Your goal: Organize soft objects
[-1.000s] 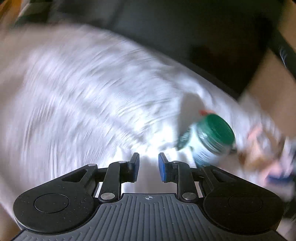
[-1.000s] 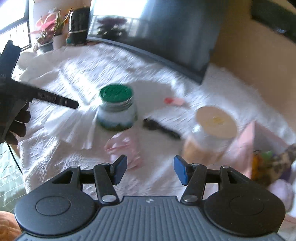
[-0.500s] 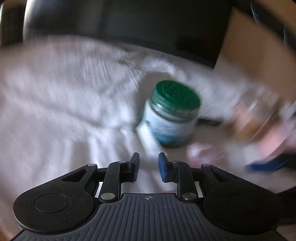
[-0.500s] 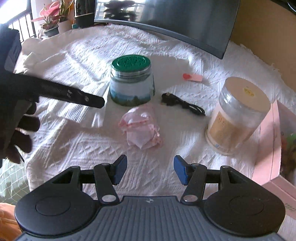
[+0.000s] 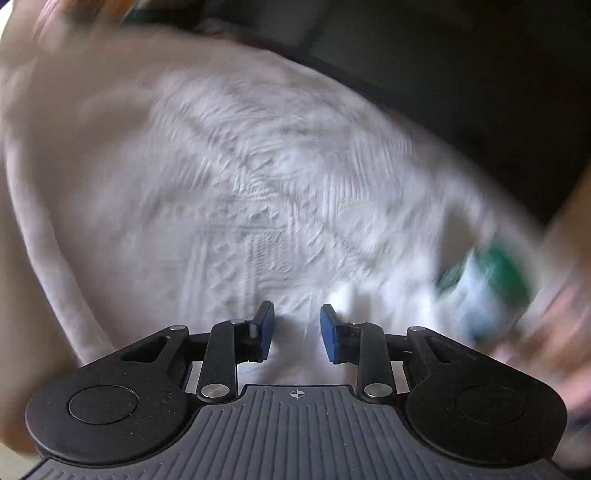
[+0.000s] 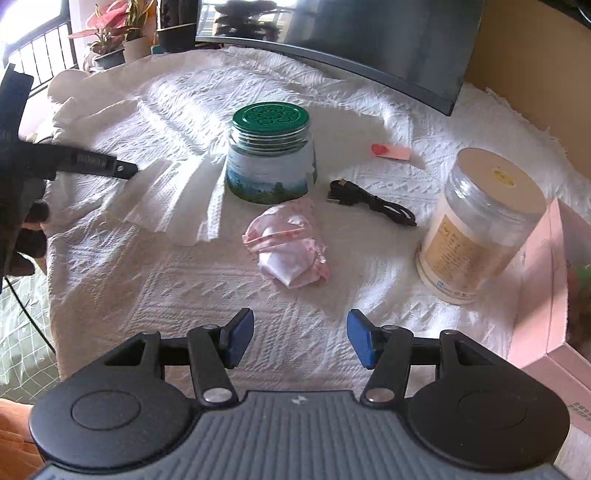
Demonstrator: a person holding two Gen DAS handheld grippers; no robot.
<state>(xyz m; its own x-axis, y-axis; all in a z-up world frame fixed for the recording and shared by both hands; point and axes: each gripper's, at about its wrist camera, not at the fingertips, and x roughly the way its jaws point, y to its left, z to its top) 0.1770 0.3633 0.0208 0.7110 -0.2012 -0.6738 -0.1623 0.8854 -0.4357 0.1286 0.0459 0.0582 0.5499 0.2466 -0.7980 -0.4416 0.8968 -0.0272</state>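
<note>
A crumpled pink cloth pouch (image 6: 286, 251) lies on the white bedspread (image 6: 155, 295), just in front of a green-lidded jar (image 6: 271, 153). A flat white tissue (image 6: 166, 203) lies left of the jar. My right gripper (image 6: 300, 338) is open and empty, hovering just short of the pink pouch. My left gripper (image 5: 297, 328) is open a little and empty above the bedspread (image 5: 240, 184); its view is blurred, with the jar (image 5: 484, 288) at far right. The left gripper also shows in the right wrist view (image 6: 122, 170), by the tissue's far left edge.
A clear jar with a beige lid (image 6: 476, 225) stands at right beside a pink box (image 6: 546, 295). A black cable (image 6: 369, 201) and a pink tag with a red heart (image 6: 391, 151) lie behind the pouch. A dark monitor (image 6: 369, 33) and potted plants (image 6: 110, 40) stand at the back.
My right gripper has moved forward and lower toward the pink pouch. My left gripper has swung left, so the green-lidded jar slid from its view's centre to the right edge.
</note>
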